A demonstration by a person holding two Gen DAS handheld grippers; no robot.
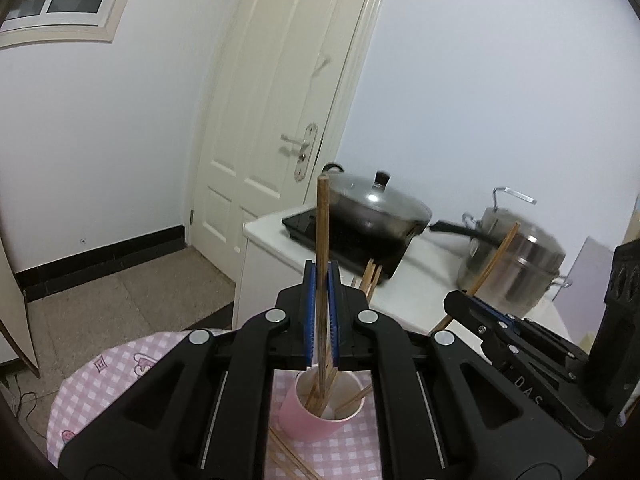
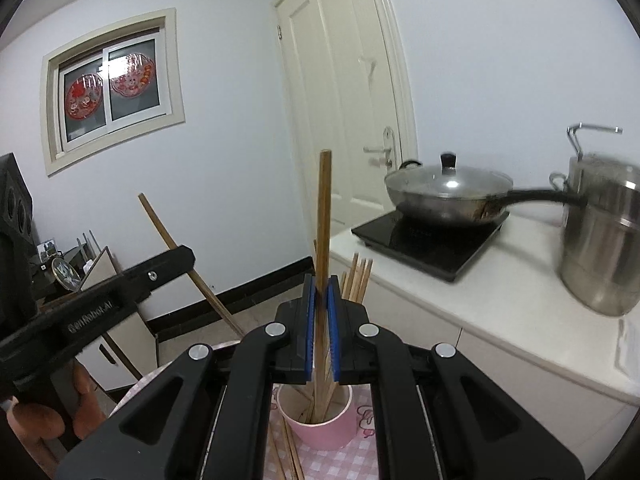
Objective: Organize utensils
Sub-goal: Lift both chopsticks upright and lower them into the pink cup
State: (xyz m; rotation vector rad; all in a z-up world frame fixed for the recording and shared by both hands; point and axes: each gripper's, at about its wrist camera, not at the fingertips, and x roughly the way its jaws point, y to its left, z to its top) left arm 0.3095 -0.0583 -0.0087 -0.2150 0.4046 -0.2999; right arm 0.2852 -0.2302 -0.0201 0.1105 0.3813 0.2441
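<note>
The left gripper (image 1: 322, 276) has its blue pads (image 1: 310, 304) drawn close together, clamped on a single wooden chopstick (image 1: 322, 236) that stands nearly upright between them; its top end rises well above the fingertips, and its lower end reaches down into the pink cup (image 1: 308, 420) just below the gripper; the right gripper (image 2: 320, 292) is closed in the same way on a second chopstick (image 2: 323, 216), also close to upright, with its lower end inside the same pink cup (image 2: 320, 434); in the left wrist view the right gripper's black body shows at the near right, the chopstick it holds slanting up in front of the steel pot (image 1: 516, 268); in the right wrist view the left gripper crosses from the near left with its chopstick tilted; the cup stands on a pink checked tablecloth (image 1: 104, 376), near the table's far edge, and holds several more chopsticks (image 1: 370, 276) leaning toward the right and far side, their tops poking up just right of each gripper's fingertips; a few loose chopsticks (image 1: 288, 460) lie flat on the cloth, on the near side of the cup; all are plain brown wood, thin and squared at the top; beyond the table, on a white counter (image 2: 500, 300), a lidded wok (image 2: 448, 192) sits on a black induction hob (image 2: 428, 240)
</note>
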